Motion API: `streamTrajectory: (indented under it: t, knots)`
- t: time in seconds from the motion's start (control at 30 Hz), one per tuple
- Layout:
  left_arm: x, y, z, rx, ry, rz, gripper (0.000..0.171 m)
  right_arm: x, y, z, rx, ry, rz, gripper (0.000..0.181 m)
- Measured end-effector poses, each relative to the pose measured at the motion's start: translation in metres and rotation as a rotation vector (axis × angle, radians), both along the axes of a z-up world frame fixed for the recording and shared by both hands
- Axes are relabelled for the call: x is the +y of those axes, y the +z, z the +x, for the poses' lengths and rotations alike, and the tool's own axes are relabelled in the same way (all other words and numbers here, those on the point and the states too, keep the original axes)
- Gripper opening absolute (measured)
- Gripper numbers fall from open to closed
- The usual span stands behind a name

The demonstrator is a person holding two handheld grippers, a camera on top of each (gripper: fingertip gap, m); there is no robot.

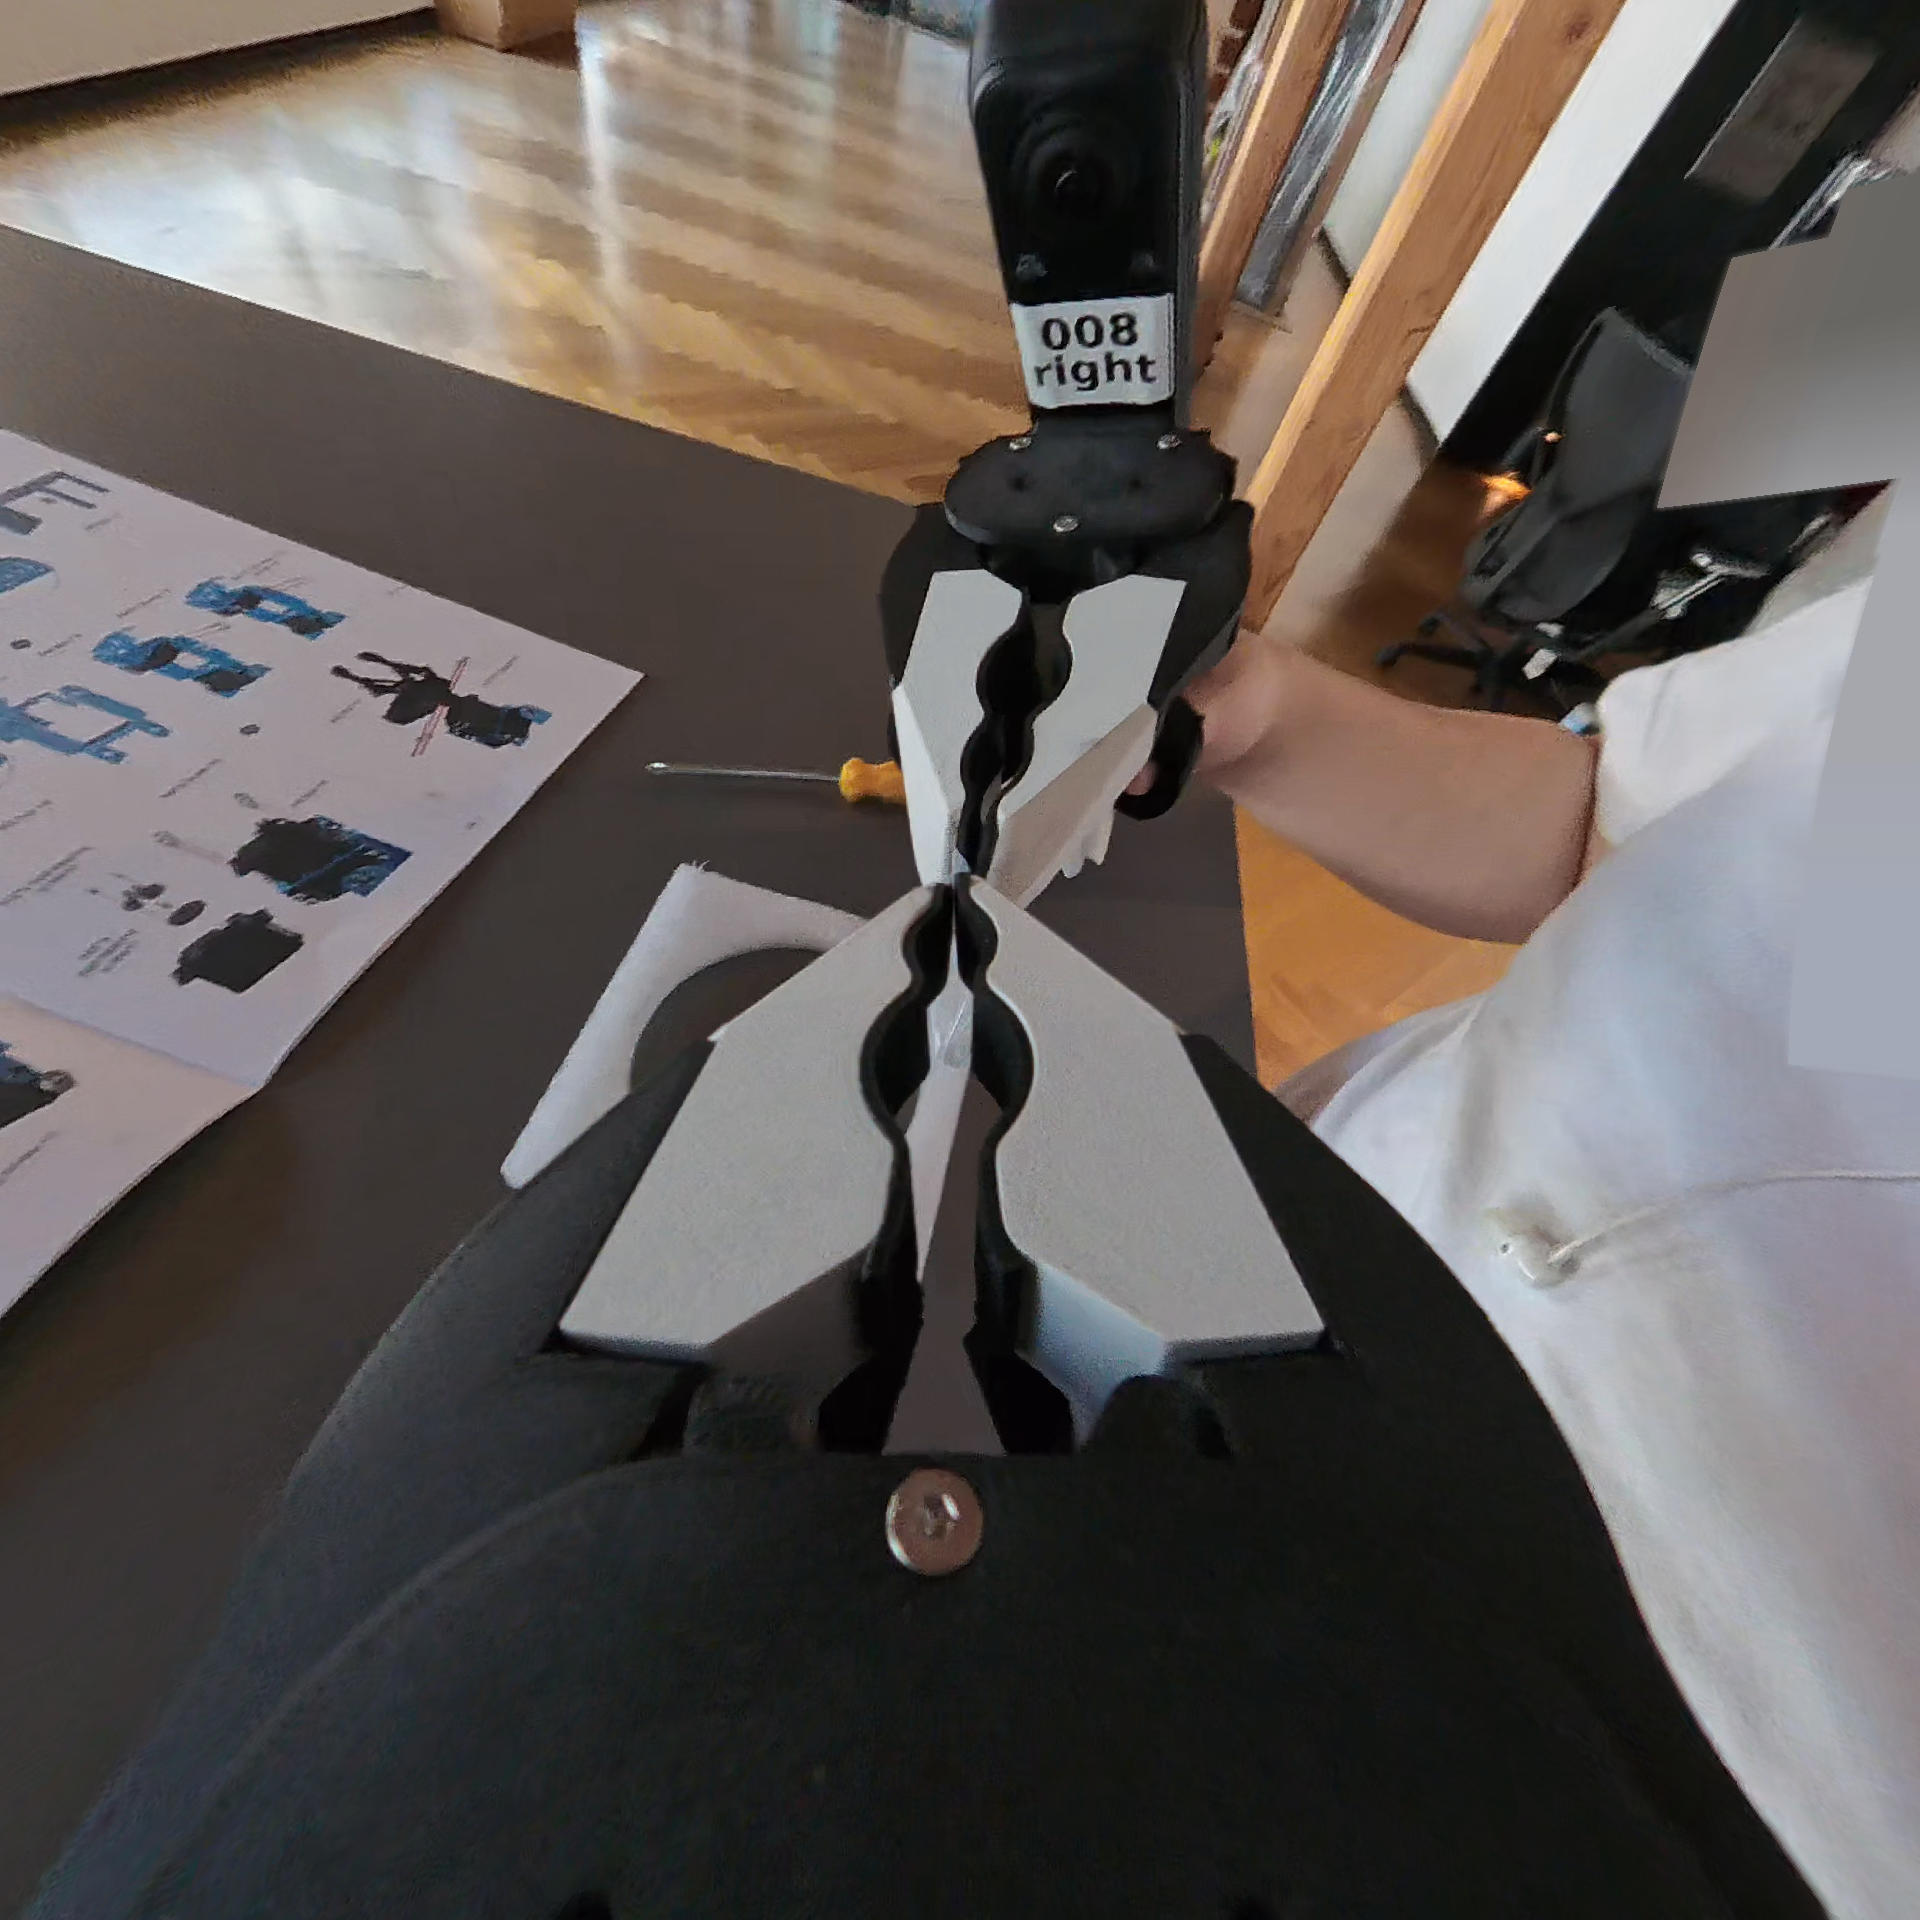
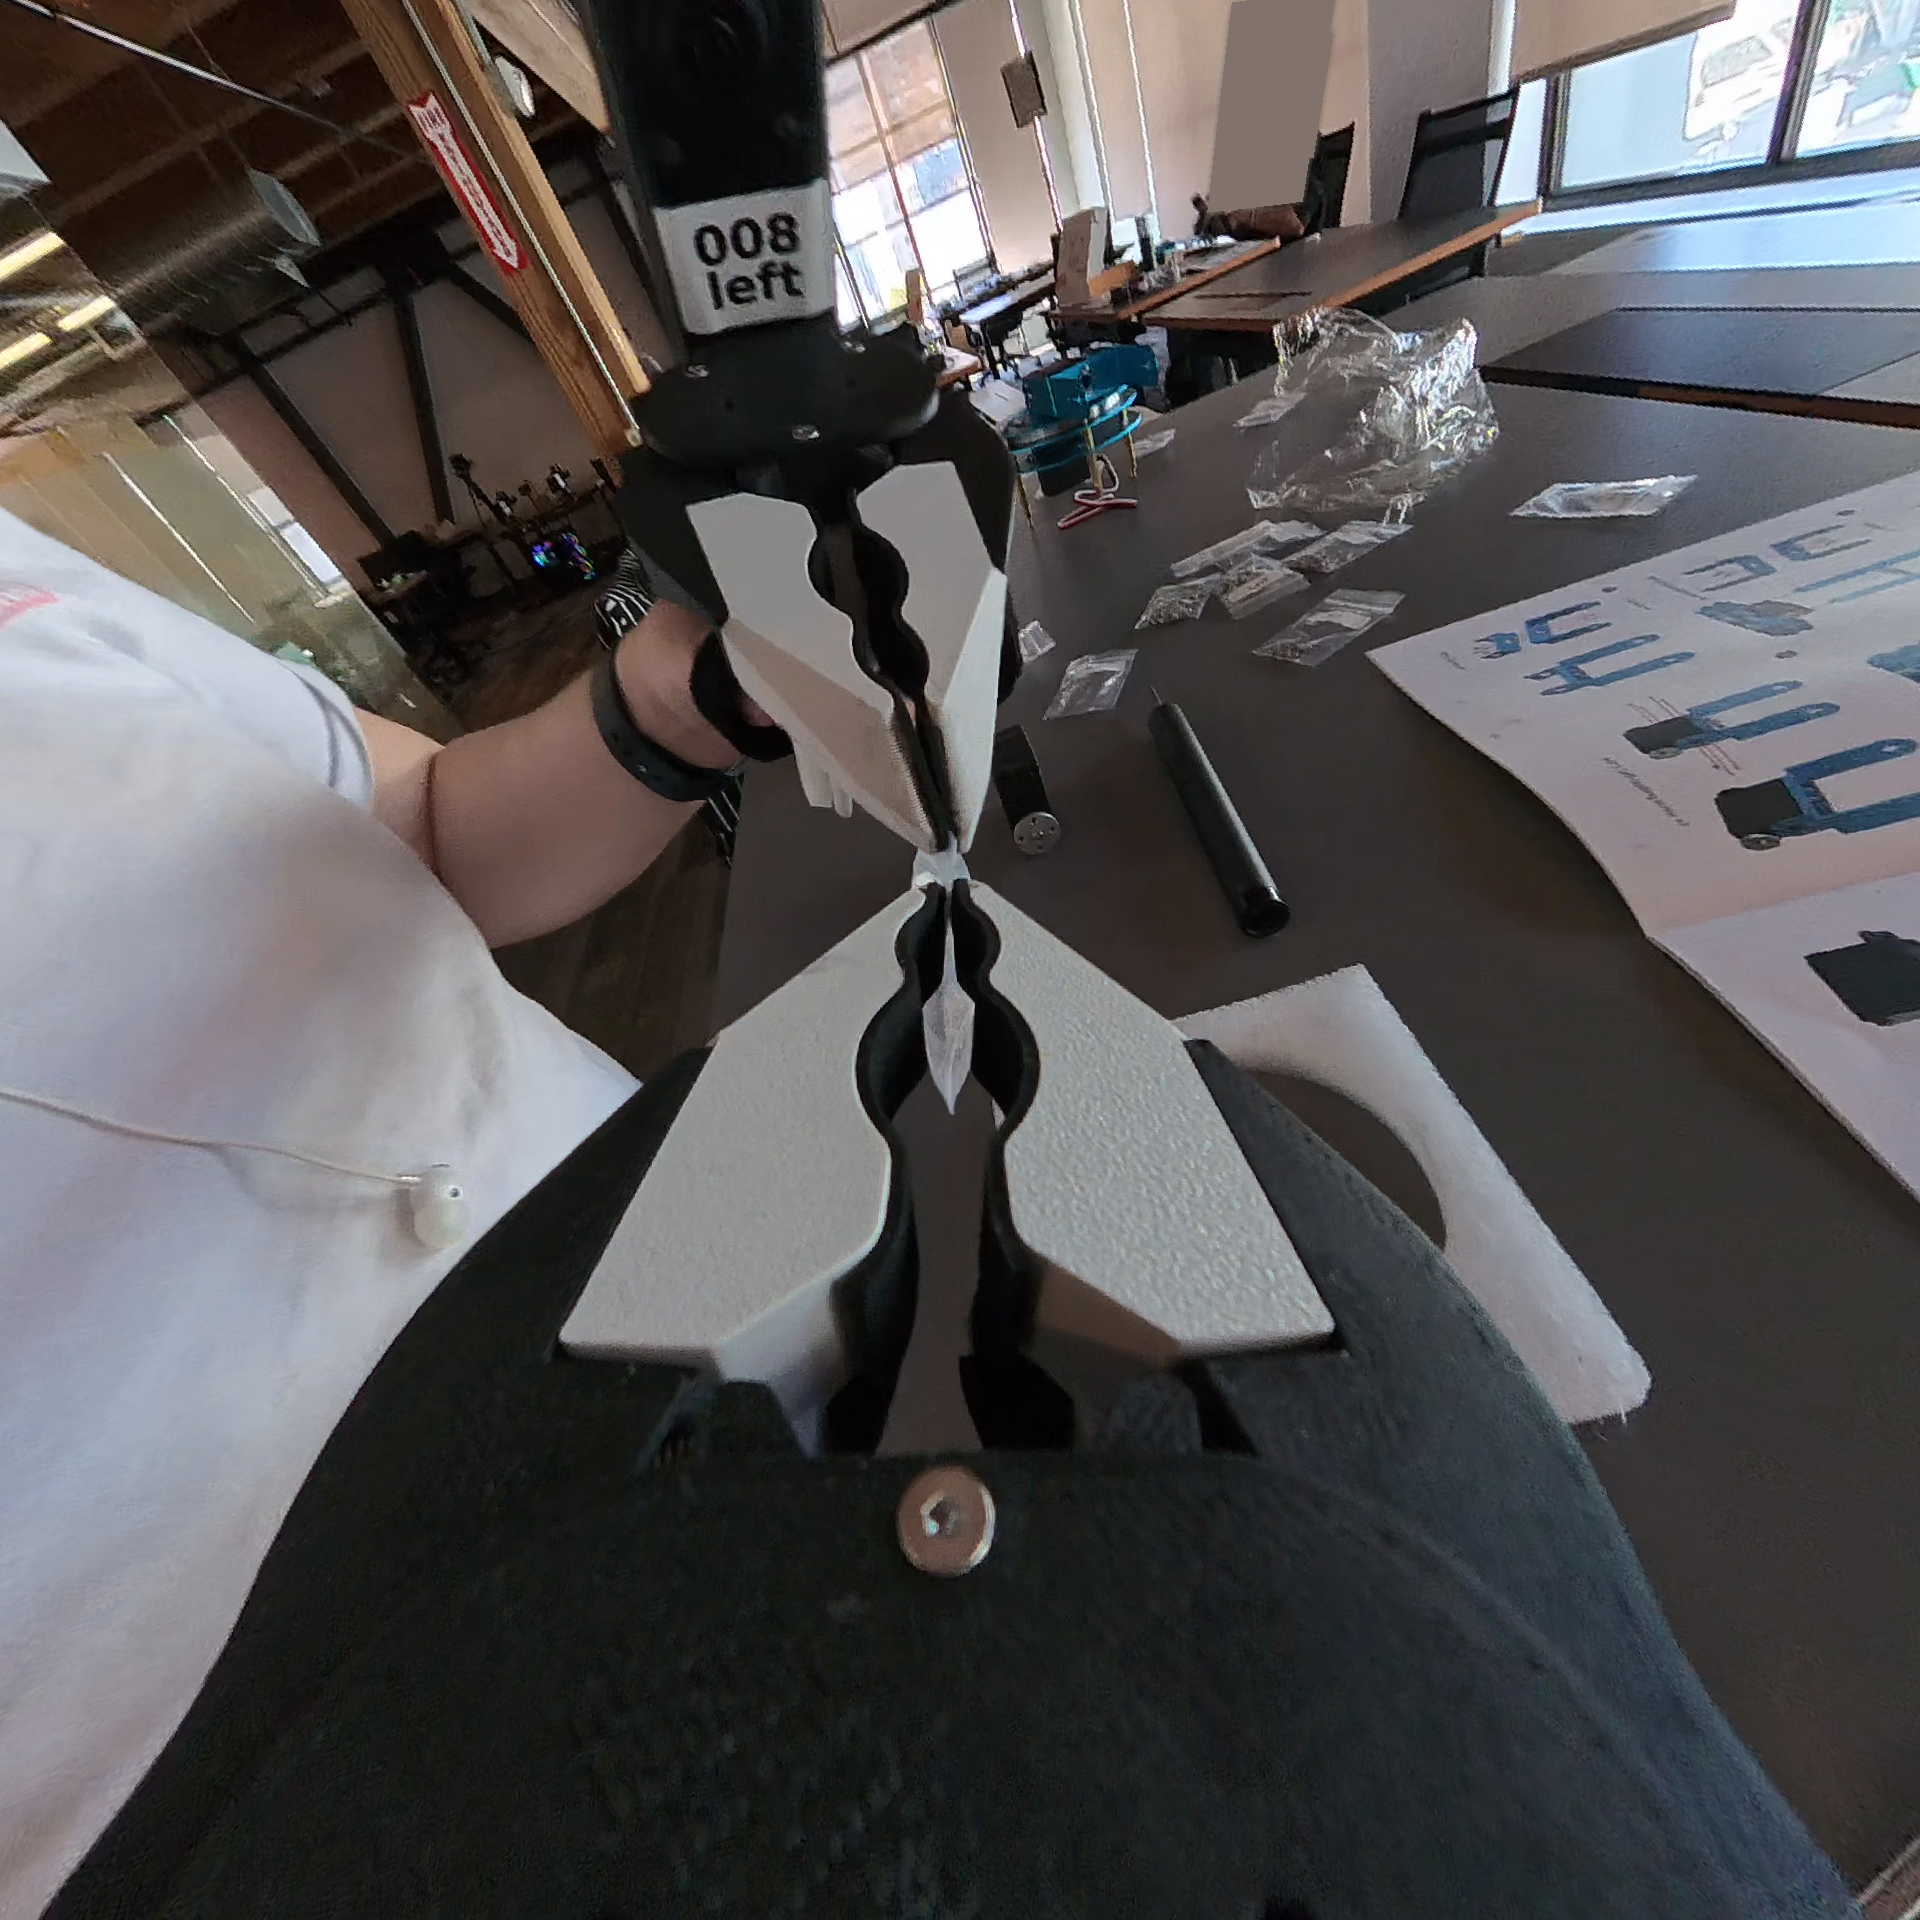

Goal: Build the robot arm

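My left gripper (image 1: 954, 904) and my right gripper (image 2: 948, 904) meet tip to tip above the dark table (image 1: 623, 499). Both are shut on the same small clear plastic bag (image 2: 948, 1023), which is pinched between the fingers of each; it also shows in the left wrist view (image 1: 953, 1023). A short twist of the plastic (image 2: 938, 868) spans the tiny gap between the two tips. The right gripper (image 1: 971, 857) faces me in the left wrist view, and the left gripper (image 2: 940, 831) faces me in the right wrist view. What the bag holds is hidden.
Below lies a white foam piece with a round cutout (image 2: 1455, 1164). A yellow-handled screwdriver (image 1: 862, 777), a black cylinder tool (image 2: 1216, 821), a small black motor (image 2: 1023, 790), several small parts bags (image 2: 1247, 582), crumpled clear plastic (image 2: 1371, 416) and printed sheets (image 1: 260, 727) lie around. A person in white stands at the table edge. The tips of both grippers are at nearly the same place.
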State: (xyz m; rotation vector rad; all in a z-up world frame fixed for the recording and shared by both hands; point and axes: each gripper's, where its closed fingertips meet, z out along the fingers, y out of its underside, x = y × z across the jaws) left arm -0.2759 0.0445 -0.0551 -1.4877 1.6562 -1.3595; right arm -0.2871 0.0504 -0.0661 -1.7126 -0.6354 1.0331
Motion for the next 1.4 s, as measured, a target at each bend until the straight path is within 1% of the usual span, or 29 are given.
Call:
streamTrajectory:
  t: [0.03,0.13,0.17,0.23,0.27,0.37,0.47,0.5,0.53,0.67,0.8,0.93,1.0,1.03,1.1,1.17,1.27,1.3,1.4]
  knots:
    - [0.001,0.002,0.001,-0.012,0.001,-0.016,0.000,-0.001,0.002,0.001,0.022,0.002,-0.004,0.000]
    - [0.010,0.012,0.003,-0.074,0.062,-0.083,0.000,-0.002,0.001,0.009,0.054,-0.030,-0.017,0.005]
    - [0.013,0.016,0.002,-0.096,0.073,-0.118,0.000,-0.003,-0.001,0.013,0.065,-0.035,-0.029,0.001]
    - [0.016,0.021,0.001,-0.130,0.077,-0.196,0.000,-0.008,0.000,0.017,0.130,-0.019,-0.051,0.000]
    - [0.015,0.019,0.000,-0.126,0.067,-0.222,0.000,-0.009,-0.001,0.019,0.155,-0.016,-0.063,0.000]
    - [0.013,0.012,0.001,-0.116,0.063,-0.248,0.000,-0.008,-0.008,0.023,0.133,-0.031,-0.069,0.001]
    - [0.013,0.013,0.000,-0.128,0.060,-0.283,0.000,-0.003,-0.002,0.022,0.165,-0.032,-0.061,0.013]
    - [0.013,0.014,0.000,-0.130,0.059,-0.293,0.000,-0.004,-0.001,0.019,0.170,-0.012,-0.069,0.011]
    - [0.014,0.014,0.000,-0.129,0.061,-0.301,0.000,-0.007,-0.001,0.016,0.167,0.017,-0.069,0.000]
    - [0.018,0.015,-0.002,-0.142,0.084,-0.341,0.000,-0.007,0.001,0.015,0.182,0.017,-0.059,0.000]
    - [0.020,0.021,-0.004,-0.212,0.096,-0.435,0.000,-0.006,0.010,0.019,0.293,0.017,-0.059,0.000]
    - [0.014,0.014,-0.006,-0.187,0.054,-0.476,0.000,-0.008,-0.001,0.015,0.254,0.043,-0.074,0.000]
    - [0.011,0.009,-0.007,-0.154,0.042,-0.467,0.000,-0.002,0.004,0.017,0.252,0.016,-0.069,0.020]
    - [0.010,0.006,-0.007,-0.140,0.043,-0.450,0.000,-0.001,0.011,0.017,0.265,0.018,-0.057,0.021]
    - [0.008,0.002,-0.006,-0.122,0.044,-0.425,0.000,0.002,0.016,0.014,0.247,0.027,-0.063,0.019]
    - [0.006,0.001,-0.005,-0.117,0.034,-0.424,0.000,0.005,0.013,0.010,0.180,0.036,-0.081,0.019]
    - [0.004,0.000,-0.004,-0.111,0.032,-0.420,0.000,0.002,0.005,0.002,0.091,0.071,-0.096,0.005]
    - [0.004,-0.001,-0.004,-0.110,0.033,-0.416,0.000,0.001,0.004,0.001,0.081,0.078,-0.095,0.001]
    - [0.003,-0.002,-0.005,-0.109,0.033,-0.412,0.000,0.001,0.005,0.001,0.083,0.077,-0.086,0.001]
